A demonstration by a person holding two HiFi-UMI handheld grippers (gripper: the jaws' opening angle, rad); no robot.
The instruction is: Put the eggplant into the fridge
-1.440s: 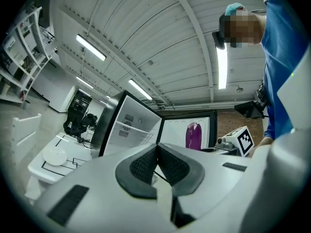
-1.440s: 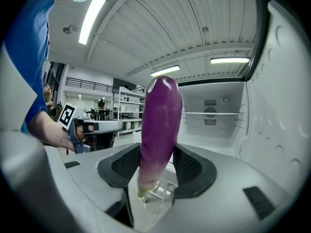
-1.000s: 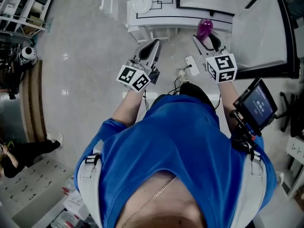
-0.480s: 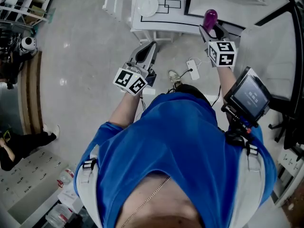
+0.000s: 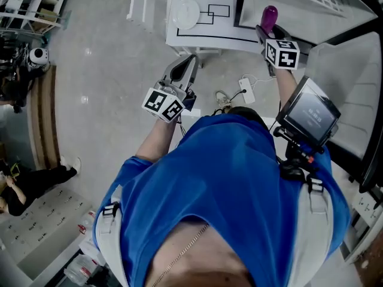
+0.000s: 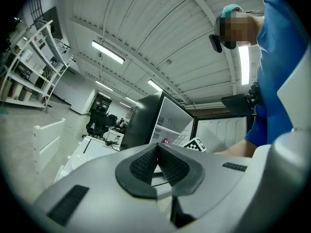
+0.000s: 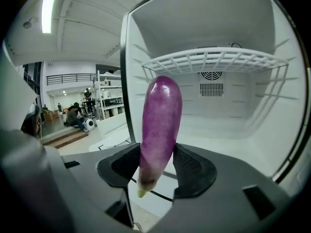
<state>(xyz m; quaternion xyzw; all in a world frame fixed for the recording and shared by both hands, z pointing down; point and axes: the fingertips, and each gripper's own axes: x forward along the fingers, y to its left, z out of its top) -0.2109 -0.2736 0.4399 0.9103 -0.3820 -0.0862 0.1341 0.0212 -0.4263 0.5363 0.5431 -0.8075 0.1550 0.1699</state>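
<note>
1. Right gripper (image 7: 155, 166): clenched on the eggplant (image 7: 160, 125), both ribbed pads pressed to its lower, narrower part.
2. Eggplant: long, slim and glossy. It is magenta-purple, paler low down, with a small yellow-green tip poking out below the jaws. The rounded end is up and it stands near upright, leaning slightly right.
3. Eggplant rests on nothing; it is carried only by the jaws.
4. Left gripper (image 6: 156, 160): clenched, pads meeting, nothing between them. In the head view the left gripper (image 5: 184, 67) is over the bare floor, near the front edge of a white table (image 5: 203, 33).
5. Head view: right gripper (image 5: 266, 31) holds the eggplant (image 5: 269, 15) at the front edge of the open fridge (image 5: 299, 5), just past the white table's right end.
6. Fridge (image 7: 238, 120): white interior, with the eggplant in front of the lower compartment and its top level with the wire shelf (image 7: 214, 59).
7. Vent grille (image 7: 211, 89) on the fridge's back wall, below the wire shelf.
8. Fridge door (image 5: 353, 82) is swung open at the right.
</note>
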